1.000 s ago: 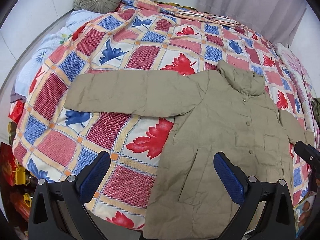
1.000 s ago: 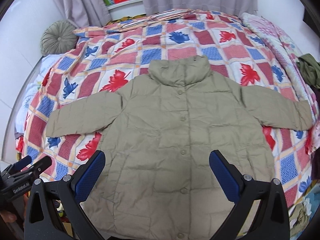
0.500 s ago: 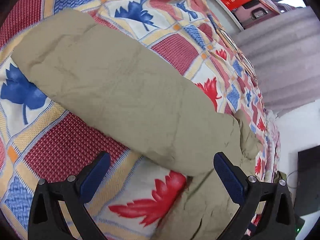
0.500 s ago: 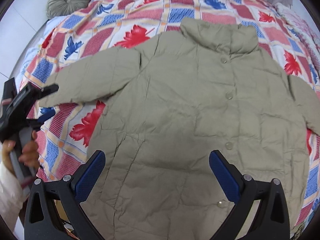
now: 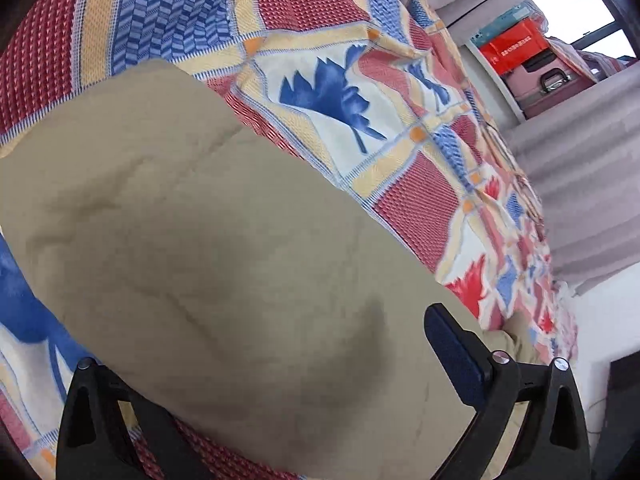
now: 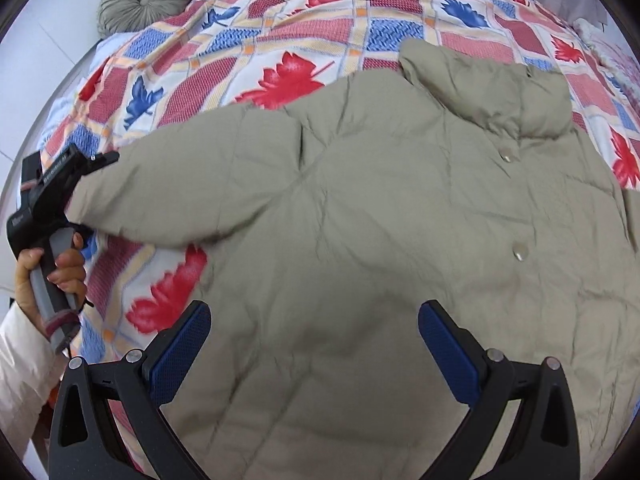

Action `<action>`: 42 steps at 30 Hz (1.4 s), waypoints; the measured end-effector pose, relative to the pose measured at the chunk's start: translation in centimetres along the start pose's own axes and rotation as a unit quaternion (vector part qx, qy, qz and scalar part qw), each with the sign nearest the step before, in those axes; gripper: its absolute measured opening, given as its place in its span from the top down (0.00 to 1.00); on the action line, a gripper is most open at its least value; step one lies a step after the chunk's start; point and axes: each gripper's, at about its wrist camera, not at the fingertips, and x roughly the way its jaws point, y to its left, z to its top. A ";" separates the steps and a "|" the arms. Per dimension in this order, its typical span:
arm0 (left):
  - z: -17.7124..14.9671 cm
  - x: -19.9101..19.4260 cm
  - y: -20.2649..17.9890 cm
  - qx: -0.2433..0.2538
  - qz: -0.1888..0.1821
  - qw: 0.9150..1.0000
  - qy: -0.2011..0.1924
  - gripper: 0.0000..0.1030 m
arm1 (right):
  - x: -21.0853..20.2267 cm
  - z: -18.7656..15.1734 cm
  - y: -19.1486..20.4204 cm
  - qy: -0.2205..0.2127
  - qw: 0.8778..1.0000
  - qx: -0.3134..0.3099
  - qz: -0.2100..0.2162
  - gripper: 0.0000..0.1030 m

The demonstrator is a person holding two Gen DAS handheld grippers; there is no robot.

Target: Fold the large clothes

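Note:
A large khaki padded jacket [image 6: 400,220] lies spread front-up on the bed, collar [image 6: 480,88] at the far side. Its left sleeve [image 5: 200,220] fills the left wrist view. My left gripper [image 5: 272,340] straddles the sleeve near the cuff and its jaws are closing. The sleeve lies between them and covers the left finger, while the right finger [image 5: 452,348] shows above the fabric. From the right wrist view, the left gripper [image 6: 92,168] sits at the cuff, held by a hand [image 6: 52,268]. My right gripper [image 6: 316,344] hovers open over the jacket's lower front with nothing between its fingers.
A patchwork quilt [image 6: 280,40] with red and blue leaves covers the bed. A round grey-green cushion [image 6: 136,4] lies at the far left corner. Grey curtains [image 5: 580,180] and a shelf with a red box [image 5: 516,48] stand beyond the bed. A white coat sleeve [image 6: 24,360] shows at lower left.
My left gripper swung left and dropped onto the sleeve end, whose fabric now hides its left finger. My right gripper sank closer to the jacket's body.

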 end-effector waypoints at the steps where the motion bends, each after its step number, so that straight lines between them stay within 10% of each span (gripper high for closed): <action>1: 0.5 0.4 0.4 -0.001 0.017 1.000 -0.001 0.29 | 0.3 0.7 0.2 -0.004 1.000 0.002 0.005 0.00; 4: 1.7 1.7 1.5 -0.009 0.007 1.000 0.017 0.84 | 1.4 2.9 0.7 -0.016 1.000 0.011 0.023 0.00; 7: 2.1 0.6 0.9 0.007 0.008 1.000 -0.002 0.90 | 2.5 4.4 1.2 -0.025 0.999 0.030 0.034 0.12; 9: 1.9 -1.2 -0.8 0.053 0.019 0.998 -0.023 0.92 | 3.9 5.3 1.3 -0.015 0.998 0.045 0.037 0.85; 10: 1.5 -2.4 -1.5 0.074 0.019 0.997 -0.034 0.92 | 4.6 5.4 1.2 -0.005 0.998 0.057 0.039 0.89; 18: -1.0 -10.4 -11.7 0.211 -0.074 0.971 -0.079 0.92 | 10.2 5.4 1.3 0.024 0.987 0.113 0.113 0.90; 28: -12.3 -9.2 -29.8 0.348 -0.188 0.918 -0.012 0.92 | 7.5 2.6 -3.8 0.035 0.970 0.179 0.161 0.90; 33: -21.5 -3.2 -35.1 0.421 -0.144 0.895 0.039 0.92 | 1.6 -1.1 -11.6 -0.007 0.974 0.216 0.065 0.90; 42: -31.9 6.7 -33.2 0.506 0.010 0.857 0.098 0.92 | -2.0 -5.7 -19.3 -0.011 0.967 0.255 0.010 0.90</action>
